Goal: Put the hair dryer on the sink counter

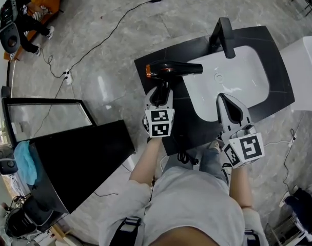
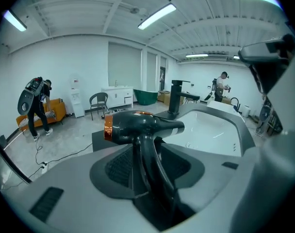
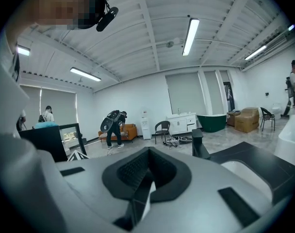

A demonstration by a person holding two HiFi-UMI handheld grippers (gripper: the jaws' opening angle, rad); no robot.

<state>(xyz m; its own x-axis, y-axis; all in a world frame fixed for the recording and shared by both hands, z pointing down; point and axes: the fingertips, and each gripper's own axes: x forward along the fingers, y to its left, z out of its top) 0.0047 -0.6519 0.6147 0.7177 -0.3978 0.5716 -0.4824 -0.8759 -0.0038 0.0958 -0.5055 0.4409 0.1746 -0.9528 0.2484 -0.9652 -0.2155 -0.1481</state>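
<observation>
Left gripper [image 1: 164, 87] spread, dryer [image 1: 171, 68] handle loose between jaws. Dryer lies on worktop [image 1: 259, 37] beside sink [image 1: 240, 81]. Right gripper [image 1: 221, 98] pressed together, empty.

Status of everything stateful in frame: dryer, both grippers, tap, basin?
hair dryer: lying on the counter, left of the basin.
left gripper: open, hair dryer's handle between its fingers.
right gripper: shut, empty.
faucet: no water running.
basin: empty.
</observation>
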